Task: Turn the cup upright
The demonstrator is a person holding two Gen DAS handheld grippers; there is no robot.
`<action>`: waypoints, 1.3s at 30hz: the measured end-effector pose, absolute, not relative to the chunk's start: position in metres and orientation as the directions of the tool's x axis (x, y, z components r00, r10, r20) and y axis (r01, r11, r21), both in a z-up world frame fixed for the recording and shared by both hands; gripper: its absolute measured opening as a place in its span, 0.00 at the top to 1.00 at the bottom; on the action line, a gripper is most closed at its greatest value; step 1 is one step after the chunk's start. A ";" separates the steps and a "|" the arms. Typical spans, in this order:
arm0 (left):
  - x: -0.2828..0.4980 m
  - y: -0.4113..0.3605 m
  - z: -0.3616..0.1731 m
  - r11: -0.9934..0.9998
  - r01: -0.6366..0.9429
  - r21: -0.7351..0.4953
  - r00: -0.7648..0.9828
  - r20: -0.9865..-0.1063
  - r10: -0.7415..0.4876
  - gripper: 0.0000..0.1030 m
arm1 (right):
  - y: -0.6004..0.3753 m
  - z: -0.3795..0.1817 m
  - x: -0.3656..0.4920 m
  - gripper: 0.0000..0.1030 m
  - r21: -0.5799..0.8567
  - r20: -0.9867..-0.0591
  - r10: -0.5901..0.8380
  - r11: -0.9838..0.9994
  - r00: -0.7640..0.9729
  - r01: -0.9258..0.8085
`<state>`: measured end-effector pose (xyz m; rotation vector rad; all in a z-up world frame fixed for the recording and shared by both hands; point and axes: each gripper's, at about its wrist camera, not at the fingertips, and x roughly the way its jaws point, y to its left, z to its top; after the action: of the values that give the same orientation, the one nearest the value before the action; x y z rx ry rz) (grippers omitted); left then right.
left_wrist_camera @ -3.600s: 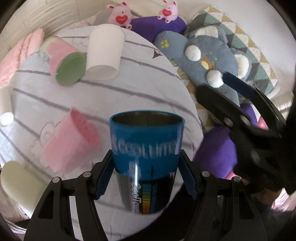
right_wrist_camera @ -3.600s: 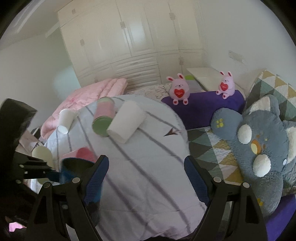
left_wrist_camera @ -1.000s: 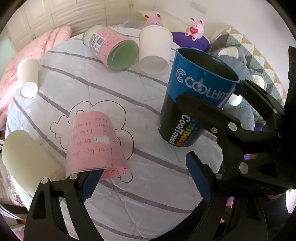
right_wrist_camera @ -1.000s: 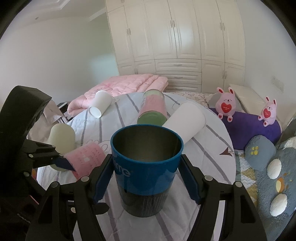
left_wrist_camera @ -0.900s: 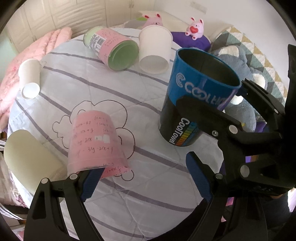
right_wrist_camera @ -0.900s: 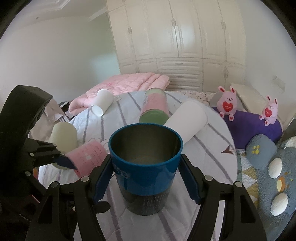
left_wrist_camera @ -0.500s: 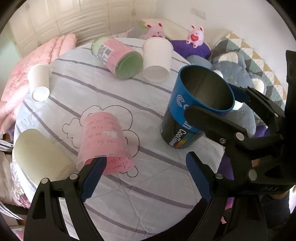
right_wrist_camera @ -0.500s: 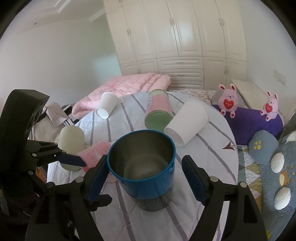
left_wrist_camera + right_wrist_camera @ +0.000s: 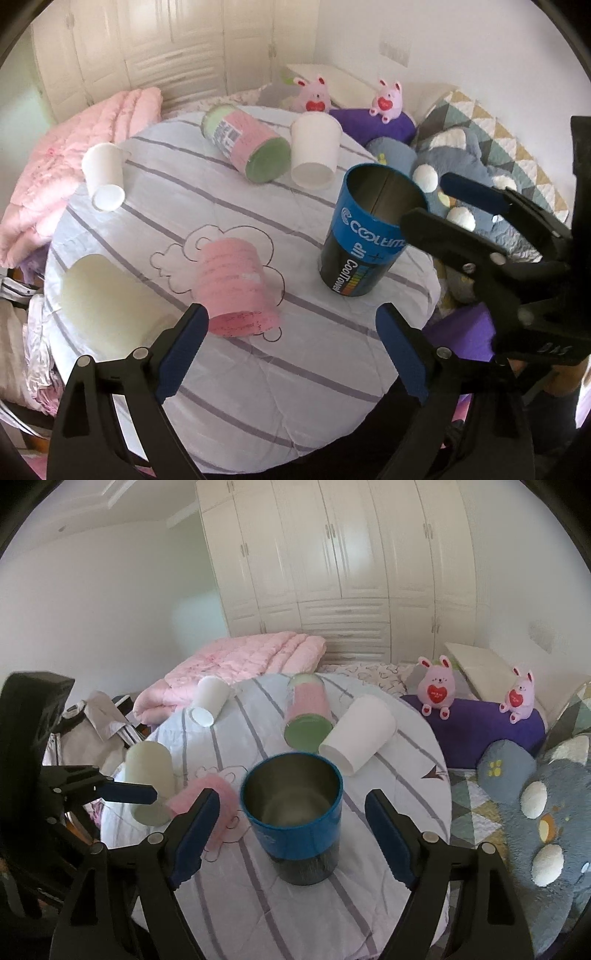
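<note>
Your blue-and-black metal cup (image 9: 293, 819) stands upright on the round tabletop (image 9: 258, 376) draped in a white, purple-striped quilted cloth — mouth up, long axis vertical, steel interior showing. It sits toward the tabletop's right side, near the rim that borders the grey plush pillow (image 9: 546, 812).

Your right tongs (image 9: 291, 834) are spread wide, the blue pads on either side of the cup with clear gaps; neither pad touches it. Your left tongs (image 9: 291, 350) are likewise spread wide and hold nothing, hovering over bare striped cloth at the near edge of the tabletop.

Open cloth lies in front of the cup and between it and the pink paper cup (image 9: 234, 288), which lies tipped on its side to the cup's left, mouth toward the left tongs. Further left, a pale cream cup (image 9: 107, 295) rests at the tabletop's left rim. Behind the cup, a white paper cup (image 9: 314, 155) and a pink-labelled green canister (image 9: 247, 142) lie on their sides close together; a small white cup (image 9: 103, 177) lies at the far left edge. Two pink plush rabbits (image 9: 436, 690) sit on a purple cushion (image 9: 480, 731) beyond.
</note>
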<state>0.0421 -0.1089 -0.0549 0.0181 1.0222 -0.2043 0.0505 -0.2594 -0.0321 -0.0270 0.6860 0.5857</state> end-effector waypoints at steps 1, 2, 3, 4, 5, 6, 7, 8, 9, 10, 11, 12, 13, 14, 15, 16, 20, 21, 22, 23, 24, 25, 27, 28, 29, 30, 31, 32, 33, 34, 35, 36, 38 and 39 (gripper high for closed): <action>0.039 -0.108 -0.053 0.982 0.171 -0.077 0.513 -0.844 -0.155 0.09 | -0.260 -0.026 0.047 0.20 0.158 -0.602 0.498 0.840 0.624 -0.518; 0.036 -0.105 -0.049 0.985 0.156 -0.072 0.527 -0.837 -0.144 0.09 | -0.259 -0.023 0.045 0.20 0.154 -0.601 0.496 0.842 0.627 -0.518; 0.033 -0.104 -0.046 0.987 0.144 -0.069 0.537 -0.833 -0.136 0.09 | -0.259 -0.020 0.043 0.20 0.149 -0.602 0.492 0.843 0.629 -0.517; 0.031 -0.101 -0.044 0.989 0.128 -0.067 0.547 -0.828 -0.127 0.08 | -0.259 -0.017 0.041 0.20 0.144 -0.606 0.488 0.844 0.629 -0.516; 0.026 -0.097 -0.039 0.993 0.102 -0.064 0.563 -0.819 -0.111 0.08 | -0.259 -0.013 0.039 0.20 0.140 -0.608 0.484 0.846 0.629 -0.515; 0.023 -0.094 -0.037 0.995 0.085 -0.060 0.573 -0.814 -0.098 0.06 | -0.259 -0.010 0.036 0.20 0.137 -0.609 0.483 0.845 0.629 -0.516; 0.017 -0.089 -0.033 0.998 0.052 -0.047 0.592 -0.803 -0.068 0.05 | -0.259 -0.007 0.034 0.20 0.137 -0.611 0.486 0.842 0.625 -0.521; 0.013 -0.087 -0.032 0.999 0.036 -0.038 0.603 -0.796 -0.052 0.05 | -0.259 -0.006 0.031 0.20 0.137 -0.616 0.485 0.842 0.620 -0.522; 0.008 -0.083 -0.028 1.000 0.013 -0.025 0.620 -0.784 -0.028 0.04 | -0.260 -0.005 0.029 0.20 0.136 -0.619 0.483 0.843 0.619 -0.521; 0.004 -0.080 -0.026 1.000 -0.006 -0.018 0.629 -0.777 -0.010 0.04 | -0.260 -0.003 0.027 0.20 0.131 -0.619 0.479 0.844 0.623 -0.519; 0.000 -0.077 -0.025 1.000 -0.027 -0.013 0.636 -0.771 0.007 0.03 | -0.261 -0.002 0.025 0.20 0.125 -0.620 0.473 0.847 0.626 -0.516; -0.005 -0.073 -0.022 0.999 -0.050 -0.016 0.644 -0.765 0.020 0.03 | -0.261 -0.001 0.023 0.20 0.120 -0.624 0.466 0.850 0.627 -0.512; -0.007 -0.071 -0.021 0.998 -0.063 -0.022 0.648 -0.761 0.025 0.03 | -0.261 0.000 0.022 0.20 0.116 -0.629 0.460 0.852 0.626 -0.510; -0.010 -0.068 -0.019 0.997 -0.073 -0.023 0.652 -0.758 0.030 0.03 | -0.261 0.000 0.020 0.20 0.112 -0.632 0.457 0.853 0.626 -0.509; -0.012 -0.068 -0.018 0.996 -0.080 -0.024 0.658 -0.752 0.035 0.03 | -0.261 0.000 0.020 0.20 0.112 -0.633 0.455 0.855 0.626 -0.507; -0.015 -0.067 -0.016 0.996 -0.089 -0.024 0.664 -0.746 0.042 0.03 | -0.261 0.001 0.019 0.20 0.113 -0.636 0.454 0.855 0.624 -0.506; -0.023 -0.067 -0.012 0.994 -0.110 -0.017 0.682 -0.728 0.063 0.02 | -0.260 0.004 0.013 0.20 0.110 -0.635 0.455 0.853 0.625 -0.510; -0.025 -0.067 -0.010 0.993 -0.119 -0.009 0.691 -0.719 0.076 0.02 | -0.260 0.005 0.011 0.20 0.104 -0.632 0.453 0.854 0.629 -0.510; -0.027 -0.068 -0.009 0.992 -0.126 0.000 0.697 -0.711 0.089 0.02 | -0.259 0.006 0.009 0.20 0.096 -0.629 0.451 0.854 0.634 -0.512; -0.029 -0.069 -0.007 0.991 -0.132 0.007 0.706 -0.701 0.099 0.02 | -0.258 0.007 0.008 0.20 0.089 -0.626 0.450 0.853 0.637 -0.514; -0.031 -0.069 -0.006 0.990 -0.137 0.012 0.712 -0.694 0.107 0.02 | -0.257 0.009 0.006 0.20 0.084 -0.622 0.451 0.852 0.641 -0.517; -0.032 -0.070 -0.005 0.990 -0.142 0.016 0.719 -0.686 0.114 0.02 | -0.257 0.010 0.005 0.20 0.084 -0.618 0.453 0.851 0.642 -0.519; -0.036 -0.071 -0.001 0.989 -0.148 0.023 0.737 -0.663 0.126 0.02 | -0.256 0.012 0.002 0.20 0.085 -0.607 0.461 0.847 0.647 -0.524; -0.038 -0.071 0.001 0.988 -0.152 0.024 0.744 -0.655 0.131 0.02 | -0.256 0.014 0.001 0.20 0.084 -0.603 0.463 0.846 0.649 -0.526; -0.041 -0.071 0.003 0.987 -0.159 0.022 0.761 -0.634 0.137 0.02 | -0.255 0.014 0.000 0.20 0.082 -0.597 0.465 0.846 0.654 -0.527; -0.044 -0.071 0.005 0.986 -0.166 0.020 0.773 -0.618 0.143 0.01 | -0.254 0.015 -0.001 0.20 0.080 -0.590 0.466 0.846 0.660 -0.526; -0.046 -0.070 0.007 0.985 -0.174 0.016 0.786 -0.600 0.149 0.01 | -0.253 0.016 -0.002 0.20 0.077 -0.580 0.467 0.847 0.668 -0.525; -0.048 -0.070 0.009 0.984 -0.179 0.013 0.793 -0.590 0.152 0.00 | -0.253 0.017 -0.003 0.20 0.076 -0.574 0.467 0.848 0.673 -0.524; -0.050 -0.069 0.011 0.983 -0.181 0.006 0.804 -0.575 0.152 0.00 | -0.252 0.018 -0.004 0.20 0.077 -0.565 0.471 0.848 0.678 -0.524; -0.051 -0.069 0.012 0.983 -0.182 -0.004 0.812 -0.565 0.149 0.00 | -0.252 0.019 -0.005 0.20 0.077 -0.561 0.471 0.848 0.681 -0.524; -0.053 -0.067 0.013 0.984 -0.178 -0.017 0.821 -0.554 0.139 0.00 | -0.252 0.019 -0.006 0.20 0.074 -0.553 0.469 0.850 0.688 -0.521; -0.054 -0.067 0.014 0.984 -0.177 -0.025 0.827 -0.546 0.135 0.00 | -0.252 0.019 -0.008 0.20 0.066 -0.545 0.464 0.854 0.698 -0.516; -0.056 -0.066 0.014 0.985 -0.171 -0.035 0.838 -0.530 0.127 0.00 | -0.250 0.021 -0.013 0.20 0.031 -0.514 0.434 0.871 0.740 -0.490; -0.056 -0.066 0.014 0.985 -0.169 -0.038 0.842 -0.524 0.124 0.00 | -0.249 0.021 -0.017 0.20 0.011 -0.493 0.420 0.879 0.762 -0.477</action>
<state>-0.0565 -0.0661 0.0143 -0.0838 0.5476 0.1552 -0.0167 -0.2493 0.0213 -0.1172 0.5079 0.4886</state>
